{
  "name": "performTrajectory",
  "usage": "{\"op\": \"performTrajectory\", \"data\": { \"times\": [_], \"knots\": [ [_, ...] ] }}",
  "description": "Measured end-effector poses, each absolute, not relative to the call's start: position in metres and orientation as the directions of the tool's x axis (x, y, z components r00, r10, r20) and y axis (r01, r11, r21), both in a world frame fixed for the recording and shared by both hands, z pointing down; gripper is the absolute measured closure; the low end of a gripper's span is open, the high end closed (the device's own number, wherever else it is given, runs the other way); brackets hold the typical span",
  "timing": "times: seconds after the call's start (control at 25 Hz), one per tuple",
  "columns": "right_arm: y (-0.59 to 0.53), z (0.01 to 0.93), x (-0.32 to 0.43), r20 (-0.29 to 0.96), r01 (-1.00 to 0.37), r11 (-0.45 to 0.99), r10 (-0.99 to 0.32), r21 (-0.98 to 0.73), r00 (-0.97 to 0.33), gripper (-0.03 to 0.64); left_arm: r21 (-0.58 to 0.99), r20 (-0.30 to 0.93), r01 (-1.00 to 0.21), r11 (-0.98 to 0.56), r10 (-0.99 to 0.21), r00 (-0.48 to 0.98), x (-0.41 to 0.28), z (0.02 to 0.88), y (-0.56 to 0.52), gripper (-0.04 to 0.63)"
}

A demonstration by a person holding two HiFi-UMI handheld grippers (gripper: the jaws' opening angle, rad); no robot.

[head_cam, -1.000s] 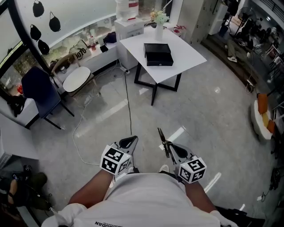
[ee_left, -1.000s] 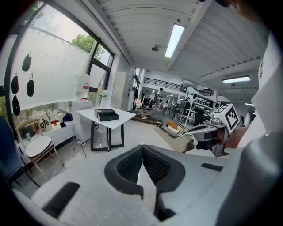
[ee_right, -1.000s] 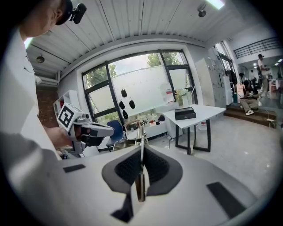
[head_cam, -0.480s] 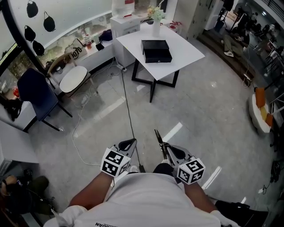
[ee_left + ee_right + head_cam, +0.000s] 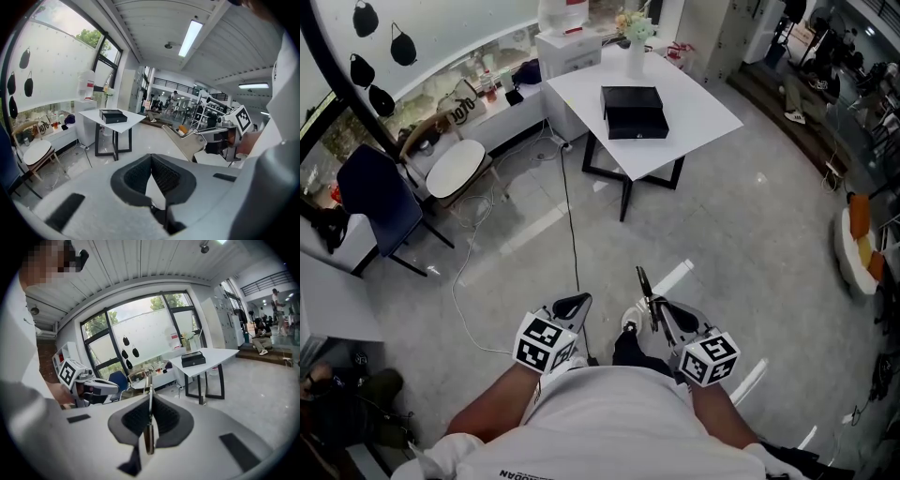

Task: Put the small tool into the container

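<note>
In the head view, my right gripper (image 5: 660, 309) is held low in front of the person's body, shut on a slim metal tool (image 5: 646, 292) that pokes forward past the jaws. The right gripper view shows that tool (image 5: 149, 425) clamped edge-on between the pads. Beside it, my left gripper (image 5: 577, 299) is shut with nothing in it, its pads (image 5: 151, 158) meeting at the tips. A black box-shaped container (image 5: 634, 111) sits on a white table (image 5: 698, 112) far ahead across the floor. The container (image 5: 112, 115) shows in the left gripper view, and the container (image 5: 193, 359) in the right gripper view.
A vase of flowers (image 5: 636, 49) stands at the table's far edge. Left of the table are a white cabinet (image 5: 572, 54), a round white-seated chair (image 5: 457, 167) and a blue chair (image 5: 382, 192). A black cable (image 5: 572, 220) runs across the grey floor. A shoe (image 5: 628, 328) shows between the grippers.
A shoe has stepped into view between the grippers. Both grippers keep their pose and the tool stays clamped in the right one.
</note>
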State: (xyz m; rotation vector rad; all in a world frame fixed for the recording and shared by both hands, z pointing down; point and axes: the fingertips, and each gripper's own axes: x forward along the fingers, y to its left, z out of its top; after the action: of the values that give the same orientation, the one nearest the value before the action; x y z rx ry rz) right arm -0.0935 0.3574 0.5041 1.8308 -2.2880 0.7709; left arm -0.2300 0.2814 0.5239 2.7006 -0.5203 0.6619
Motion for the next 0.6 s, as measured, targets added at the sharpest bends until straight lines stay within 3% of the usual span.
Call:
{"op": "performTrajectory", "data": {
  "times": [0.6],
  "knots": [
    [0.225,0.482,0.051,0.329,-0.910,0.264,-0.870,-0.318,-0.368,0.607,0.155,0.476,-0.497,-0.854,-0.376,0.795,-0.085,0.493,0.169,0.586]
  ]
}}
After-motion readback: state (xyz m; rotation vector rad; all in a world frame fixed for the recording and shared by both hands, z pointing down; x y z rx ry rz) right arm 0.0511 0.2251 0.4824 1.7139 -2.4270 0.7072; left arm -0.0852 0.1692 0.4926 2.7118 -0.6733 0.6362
